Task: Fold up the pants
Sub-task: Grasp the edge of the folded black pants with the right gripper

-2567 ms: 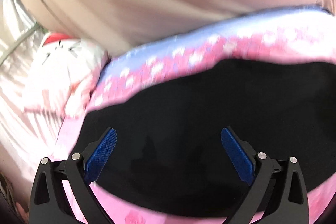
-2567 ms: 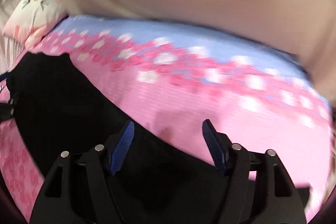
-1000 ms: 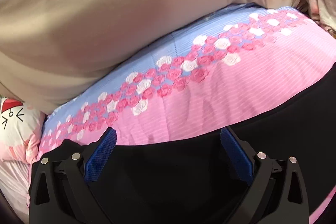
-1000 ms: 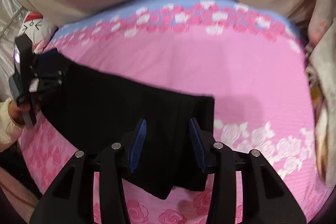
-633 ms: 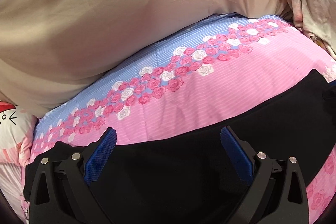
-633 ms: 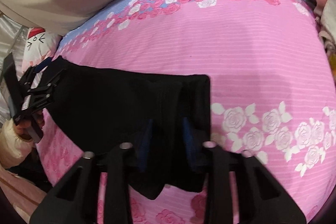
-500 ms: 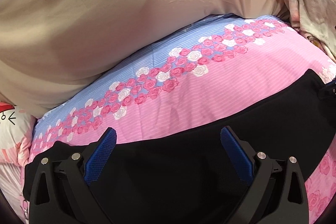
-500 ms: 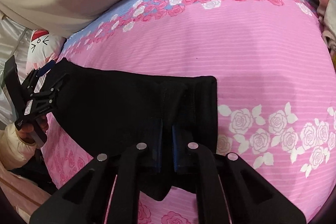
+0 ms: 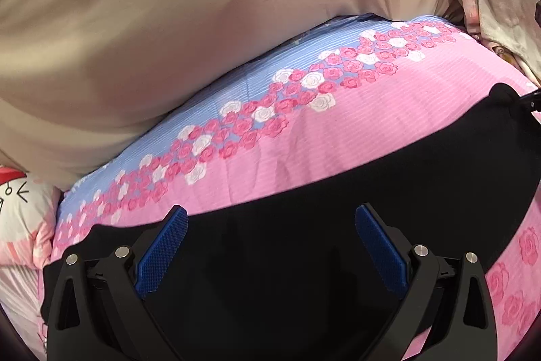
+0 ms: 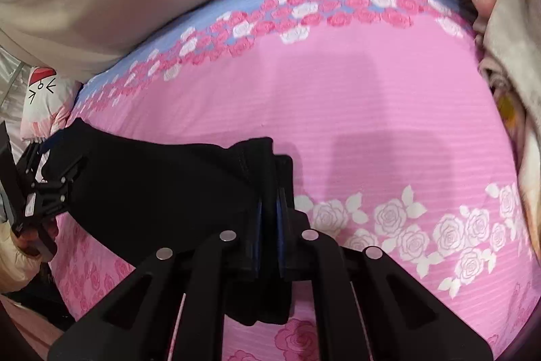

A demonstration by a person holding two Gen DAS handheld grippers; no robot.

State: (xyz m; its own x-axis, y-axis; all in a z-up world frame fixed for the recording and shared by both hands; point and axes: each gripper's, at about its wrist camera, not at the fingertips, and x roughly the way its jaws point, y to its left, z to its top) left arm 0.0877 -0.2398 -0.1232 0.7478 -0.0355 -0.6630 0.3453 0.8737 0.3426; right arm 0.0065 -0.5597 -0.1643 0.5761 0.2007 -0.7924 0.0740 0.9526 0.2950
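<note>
The black pants (image 9: 355, 202) lie stretched in a long band across a pink rose-print bedsheet (image 9: 389, 110). My left gripper (image 9: 270, 246) is open, its blue pads (image 9: 162, 252) hovering over the pants' left end. In the right wrist view my right gripper (image 10: 269, 205) is shut on the pants (image 10: 169, 185) at their right end, where the cloth bunches up and lifts off the sheet (image 10: 372, 124). The left gripper also shows in the right wrist view (image 10: 44, 188) at the pants' far left end.
A large beige cushion or duvet (image 9: 203, 22) bulges along the back of the bed. A white and pink cartoon pillow (image 9: 20, 219) lies at the left. Crumpled floral bedding (image 10: 507, 56) is piled at the right edge.
My right gripper has closed on the right end of the pants and lifted it slightly. The left gripper stays open and has drawn back a little over the left end.
</note>
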